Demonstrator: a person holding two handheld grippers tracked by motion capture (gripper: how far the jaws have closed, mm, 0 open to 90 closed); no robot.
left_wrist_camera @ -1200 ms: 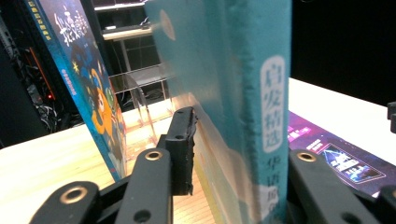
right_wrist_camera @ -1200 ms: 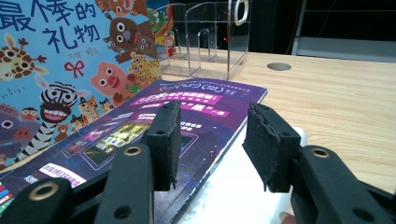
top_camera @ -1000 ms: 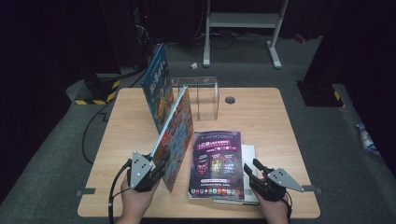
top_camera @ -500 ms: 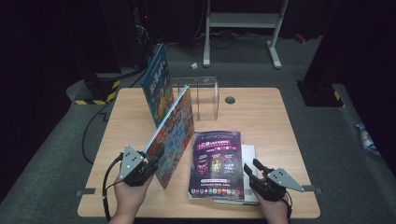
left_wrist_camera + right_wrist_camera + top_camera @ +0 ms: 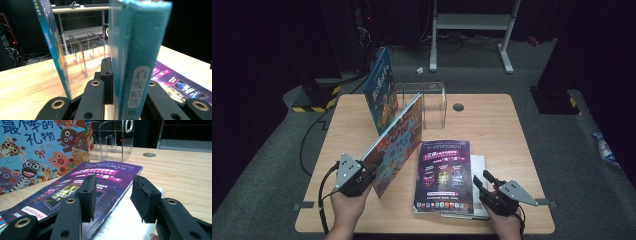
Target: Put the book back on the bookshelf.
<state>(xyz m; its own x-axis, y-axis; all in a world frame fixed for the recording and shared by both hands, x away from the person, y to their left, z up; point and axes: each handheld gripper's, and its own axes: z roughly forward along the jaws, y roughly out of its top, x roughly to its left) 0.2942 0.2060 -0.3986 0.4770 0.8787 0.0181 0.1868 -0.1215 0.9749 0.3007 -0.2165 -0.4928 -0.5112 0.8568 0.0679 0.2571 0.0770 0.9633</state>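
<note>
My left gripper (image 5: 368, 169), jaws just closing, clamps the picture book (image 5: 398, 141) upright by its spine, not yet slotted into the clear rack (image 5: 427, 102) where one book (image 5: 379, 87) stands, while my right gripper (image 5: 482, 185) hangs half-open over the purple magazine (image 5: 444, 172) flat on the tabletop (image 5: 492, 125).

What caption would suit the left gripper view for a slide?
Left gripper closing on the spine of an upright teal book, with a clear acrylic book rack behind on the wooden table.

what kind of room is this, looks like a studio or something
Probably a lab or recording space rather than a home: a lone wooden table stands on grey carpet amid dark surroundings, cables trail on the floor, hazard-striped tape marks a stand's base, and a metal frame stands behind.
</note>
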